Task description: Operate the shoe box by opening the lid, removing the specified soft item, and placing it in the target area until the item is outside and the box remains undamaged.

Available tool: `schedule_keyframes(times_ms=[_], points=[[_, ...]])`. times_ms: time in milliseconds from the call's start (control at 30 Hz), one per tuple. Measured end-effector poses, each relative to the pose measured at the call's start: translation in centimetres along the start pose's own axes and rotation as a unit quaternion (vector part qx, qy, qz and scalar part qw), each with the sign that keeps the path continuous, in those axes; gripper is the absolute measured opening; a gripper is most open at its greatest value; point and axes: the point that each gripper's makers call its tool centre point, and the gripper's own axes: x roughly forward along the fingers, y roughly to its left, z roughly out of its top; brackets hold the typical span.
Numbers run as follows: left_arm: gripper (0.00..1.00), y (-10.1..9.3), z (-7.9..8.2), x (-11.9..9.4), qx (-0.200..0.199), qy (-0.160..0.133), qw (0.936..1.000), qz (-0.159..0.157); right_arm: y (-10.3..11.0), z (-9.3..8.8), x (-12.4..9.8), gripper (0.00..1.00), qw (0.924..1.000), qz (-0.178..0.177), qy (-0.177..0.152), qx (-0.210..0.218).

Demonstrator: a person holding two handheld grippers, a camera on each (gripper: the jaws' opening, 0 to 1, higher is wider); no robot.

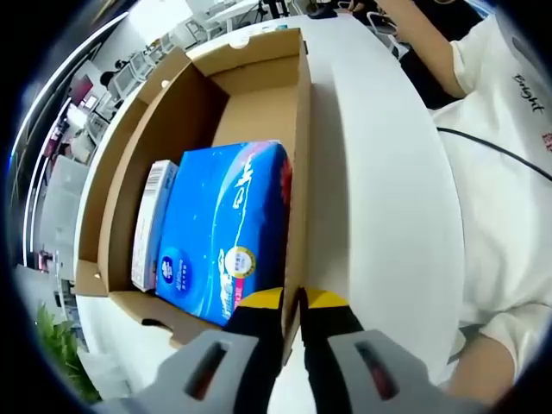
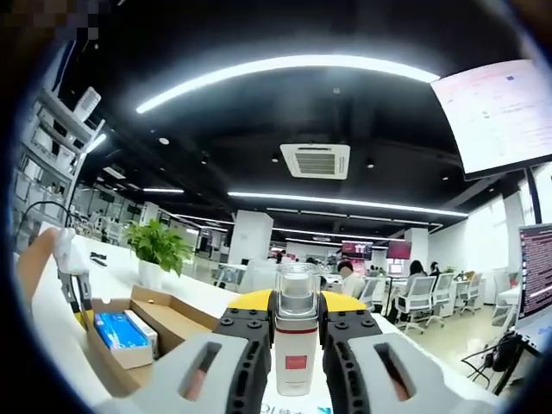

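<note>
While our left gripper [image 1: 291, 315] pinches the open box's [image 1: 304, 112] wall, tissues [image 1: 226, 228] remain inside; our right gripper [image 2: 297, 332] apparently clamps a bottle [image 2: 297, 341].

One shoe box [image 1: 259, 95], one blue tissue pack [image 1: 226, 228], one small carton [image 1: 153, 224], one bottle [image 2: 296, 341]

In the left gripper view the open shoe box [image 1: 216, 95] lies on the table [image 1: 379, 190], running from 6 o'clock up toward 12 o'clock. The tissue pack [image 1: 226, 228] lies inside at its near end, with a narrow carton [image 1: 153, 222] just beside it at 9 o'clock. In the right gripper view the box [image 2: 164, 321] sits at 8 o'clock with a potted plant [image 2: 158, 248] behind it, and a small bottle [image 2: 296, 341] stands upright at 6 o'clock.
</note>
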Motion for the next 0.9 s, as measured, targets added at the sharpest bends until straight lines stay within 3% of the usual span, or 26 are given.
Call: schedule_keyframes(times_ms=[167, 367, 400, 633, 900], points=[[0.06, 0.0, 0.0, 0.0, 0.002, -0.001, 1.0000, 0.002, -2.3, -0.4, -0.7, 0.18, 0.9996, -0.028, -0.007, -0.002], [0.06, 0.1, -0.1, 0.0, -0.004, 0.001, 1.0000, 0.000, -5.6, -2.6, -1.7, 0.18, 0.9971, -0.074, -0.012, 0.017], [0.06, 0.1, -0.1, 0.0, -0.003, 0.001, 1.0000, 0.001, -6.0, -3.6, -2.0, 0.18, 0.9960, -0.080, -0.001, 0.040], [0.07, 0.1, -0.1, 0.0, -0.004, 0.000, 1.0000, 0.004, -7.9, -4.8, -3.0, 0.18, 0.9937, -0.101, -0.002, 0.049], [0.07, 0.1, -0.1, 0.0, -0.005, 0.001, 1.0000, 0.003, -8.4, -5.5, -3.4, 0.18, 0.9931, -0.105, 0.005, 0.052]])
